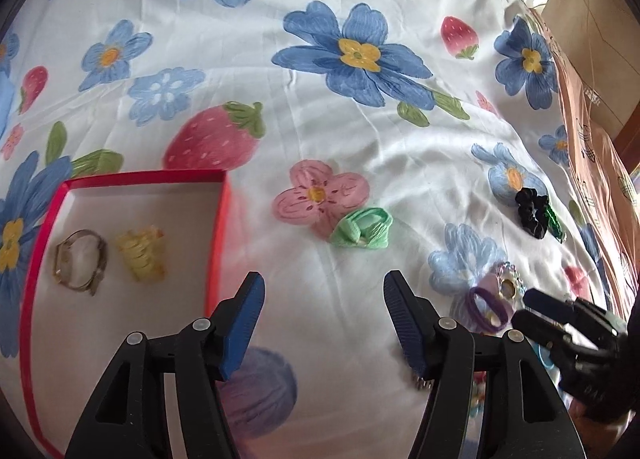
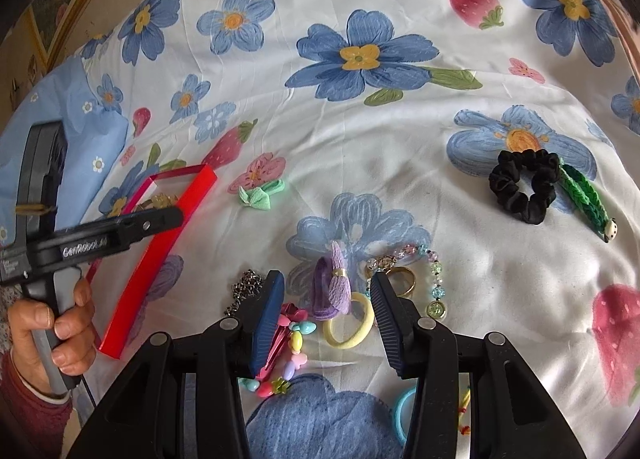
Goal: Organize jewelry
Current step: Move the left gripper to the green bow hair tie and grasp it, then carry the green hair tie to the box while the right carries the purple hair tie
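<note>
Two pieces already lie in the shallow red cardboard box (image 1: 216, 219) at the lower left of the left wrist view: a metal-band wristwatch (image 1: 80, 261) and a pale yellow hair claw (image 1: 141, 255). Much is left on the flowered bedsheet (image 1: 280, 39): a mint green bow (image 1: 362, 227), a black scrunchie (image 2: 524, 185), a green braided clip (image 2: 586, 201), and the pile with a purple bow tie (image 2: 334, 287), a yellow hair loop (image 2: 349, 325) and a beaded bracelet (image 2: 434, 279). The left gripper (image 1: 324, 317) stands open and empty beside the box. The right gripper (image 2: 328, 323) hangs open over the pile, gripping nothing. A bed, with tiled floor at upper right.
</note>
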